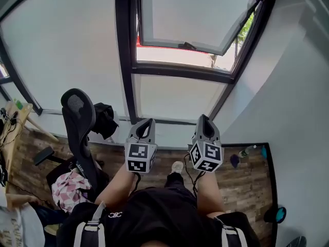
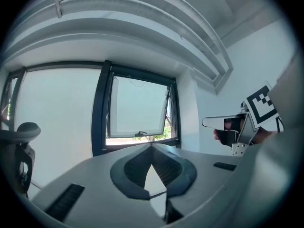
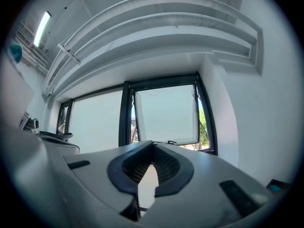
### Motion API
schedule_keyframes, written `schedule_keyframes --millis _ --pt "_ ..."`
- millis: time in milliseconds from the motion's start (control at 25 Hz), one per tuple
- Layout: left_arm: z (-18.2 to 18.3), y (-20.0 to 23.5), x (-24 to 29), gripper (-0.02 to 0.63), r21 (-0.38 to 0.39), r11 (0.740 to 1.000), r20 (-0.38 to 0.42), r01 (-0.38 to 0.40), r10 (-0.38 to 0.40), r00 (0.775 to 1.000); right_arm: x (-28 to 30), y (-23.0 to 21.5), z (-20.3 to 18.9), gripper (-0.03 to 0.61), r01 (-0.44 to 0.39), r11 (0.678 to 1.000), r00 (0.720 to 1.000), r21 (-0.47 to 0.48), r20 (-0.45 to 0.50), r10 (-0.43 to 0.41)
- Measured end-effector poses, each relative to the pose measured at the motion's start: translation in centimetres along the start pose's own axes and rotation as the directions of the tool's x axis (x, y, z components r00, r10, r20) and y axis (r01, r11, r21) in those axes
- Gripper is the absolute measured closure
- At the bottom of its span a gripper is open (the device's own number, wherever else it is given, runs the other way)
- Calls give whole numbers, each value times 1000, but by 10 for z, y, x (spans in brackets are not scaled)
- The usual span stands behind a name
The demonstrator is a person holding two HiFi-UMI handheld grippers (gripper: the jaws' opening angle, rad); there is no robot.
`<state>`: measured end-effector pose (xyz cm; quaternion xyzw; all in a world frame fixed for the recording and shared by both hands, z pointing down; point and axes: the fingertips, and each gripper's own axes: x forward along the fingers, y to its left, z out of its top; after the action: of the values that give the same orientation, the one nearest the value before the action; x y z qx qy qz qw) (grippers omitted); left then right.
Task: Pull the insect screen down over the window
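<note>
Window (image 1: 190, 35) stood unscreened, upper centre. Left hand-held gripper (image 1: 146, 121) and right hand-held gripper (image 1: 204, 118), closed and empty, faced it. Grasping the screen pull apparently remained.

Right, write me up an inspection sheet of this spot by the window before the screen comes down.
Surface: wooden floor.
Job's things: window sash swung open at its lower edge; insect screen not seen over the opening.
Clutter: office chair with a black garment on it, a floral cloth beside it, and a bottle on the floor by the right wall.
Grippers: left claw and right claw are both shut and empty, pointing toward the sash.
Cables: thin leads run down from the claws.
Surroundings: white wall on the right, desk on the left.
</note>
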<state>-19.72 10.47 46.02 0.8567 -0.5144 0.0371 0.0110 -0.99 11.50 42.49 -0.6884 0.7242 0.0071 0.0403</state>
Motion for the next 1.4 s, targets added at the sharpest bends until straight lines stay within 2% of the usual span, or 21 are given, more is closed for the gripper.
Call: schedule_keyframes --millis 160,360,600,1120,1400 --pt "-6 0 39 605 15 1000 -16 0 0 1000 33 -21 -8 574 0 1000 1000 19 6 0" --pt "-7 3 98 605 6 999 -4 -34 34 999 88 -48 -22 574 -33 999 999 40 -6 33" --pt "-7 13 177 606 6 998 -28 -65 65 997 165 -80 -34 574 -66 997 998 44 -21 67" --pt "39 27 374 606 0 992 -29 -123 123 992 345 -160 -22 574 -138 990 989 23 -42 139" --pt "52 40 442 606 3 986 -30 -168 168 985 415 -186 -15 574 -193 981 981 30 -27 194"
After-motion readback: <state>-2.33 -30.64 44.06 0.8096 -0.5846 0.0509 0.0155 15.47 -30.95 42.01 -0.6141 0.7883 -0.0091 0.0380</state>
